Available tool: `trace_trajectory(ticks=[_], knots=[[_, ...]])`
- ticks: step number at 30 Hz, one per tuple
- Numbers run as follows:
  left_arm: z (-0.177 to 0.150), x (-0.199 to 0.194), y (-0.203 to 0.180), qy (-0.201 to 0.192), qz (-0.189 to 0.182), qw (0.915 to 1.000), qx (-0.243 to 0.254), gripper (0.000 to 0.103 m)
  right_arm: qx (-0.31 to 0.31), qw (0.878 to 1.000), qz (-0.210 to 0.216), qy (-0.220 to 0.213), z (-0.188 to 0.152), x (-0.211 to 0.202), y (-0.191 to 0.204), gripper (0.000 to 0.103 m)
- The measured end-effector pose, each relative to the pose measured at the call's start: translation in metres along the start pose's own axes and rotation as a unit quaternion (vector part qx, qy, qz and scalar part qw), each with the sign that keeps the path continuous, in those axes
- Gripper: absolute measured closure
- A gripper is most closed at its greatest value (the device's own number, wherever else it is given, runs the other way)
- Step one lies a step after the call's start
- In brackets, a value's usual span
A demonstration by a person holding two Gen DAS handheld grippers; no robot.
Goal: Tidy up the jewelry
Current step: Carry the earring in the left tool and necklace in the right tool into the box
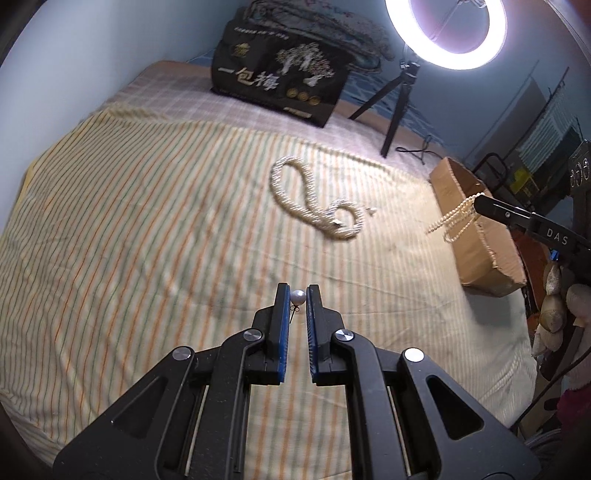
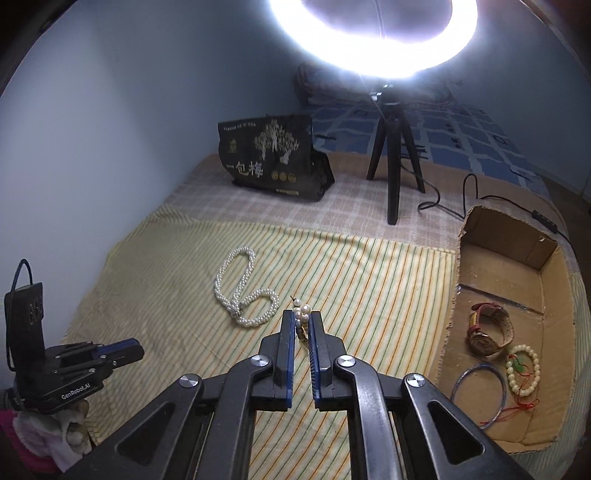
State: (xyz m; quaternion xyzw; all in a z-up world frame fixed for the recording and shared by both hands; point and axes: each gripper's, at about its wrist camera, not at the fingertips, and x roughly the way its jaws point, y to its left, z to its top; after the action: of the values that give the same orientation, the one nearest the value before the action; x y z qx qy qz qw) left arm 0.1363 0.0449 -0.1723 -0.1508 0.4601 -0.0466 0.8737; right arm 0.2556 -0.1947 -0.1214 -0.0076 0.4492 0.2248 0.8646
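Jewelry is being gathered off a striped bedspread (image 1: 147, 221) into a cardboard box (image 2: 498, 266) at the bed's right side, which already holds a wristwatch (image 2: 487, 330), a pale bead bracelet (image 2: 522, 365) and a thin bangle (image 2: 478, 395), so the box reads as the collecting place. The left gripper (image 1: 297, 297) is narrowed onto a pearl earring (image 1: 297, 296), pinching the round pearl between its blue pads with the post hanging beside it; it hangs above the bedspread, well apart from the box. The right gripper (image 2: 302, 317) is closed narrow on a pearl strand (image 2: 301, 312), which in the left view dangles in loops just beside the box's near wall, probably so it can be lowered in without snagging. 1 thick twisted pearl necklace (image 1: 314, 199) lies coiled in the middle of the bedspread, untouched. Behind it stand a black printed bag (image 1: 280, 77) and a ring light (image 1: 445, 33) on a tripod, set to light the work area.
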Motion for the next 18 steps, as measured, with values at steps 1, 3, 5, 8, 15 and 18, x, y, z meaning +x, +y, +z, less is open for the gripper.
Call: trace_trajectory(ticks=[1, 3, 5, 8, 15, 18], knots=[[0.001, -0.001, -0.004, -0.001, -0.003, 1.0000, 0.004, 0.096, 0.001, 1.000, 0.000, -0.005, 0.001, -0.005, -0.001, 0.099], [0.004, -0.003, -0.013, -0.003, -0.008, 0.9999, 0.011, 0.096, 0.004, 1.000, 0.002, -0.013, 0.001, -0.013, -0.004, 0.099], [0.008, -0.003, -0.023, -0.005, -0.012, 0.9997, 0.019, 0.096, 0.005, 1.000, 0.001, -0.020, 0.002, -0.022, -0.008, 0.099], [0.012, -0.005, -0.034, -0.009, -0.020, 0.9994, 0.026, 0.096, 0.007, 1.000, -0.003, -0.030, 0.001, -0.034, -0.013, 0.099], [0.026, -0.005, -0.066, -0.016, -0.041, 0.9980, 0.046, 0.096, 0.030, 0.998, -0.012, -0.050, -0.002, -0.065, -0.041, 0.098], [0.032, -0.001, -0.082, -0.017, -0.050, 0.9969, 0.058, 0.096, 0.039, 0.997, -0.021, -0.056, -0.006, -0.075, -0.053, 0.098]])
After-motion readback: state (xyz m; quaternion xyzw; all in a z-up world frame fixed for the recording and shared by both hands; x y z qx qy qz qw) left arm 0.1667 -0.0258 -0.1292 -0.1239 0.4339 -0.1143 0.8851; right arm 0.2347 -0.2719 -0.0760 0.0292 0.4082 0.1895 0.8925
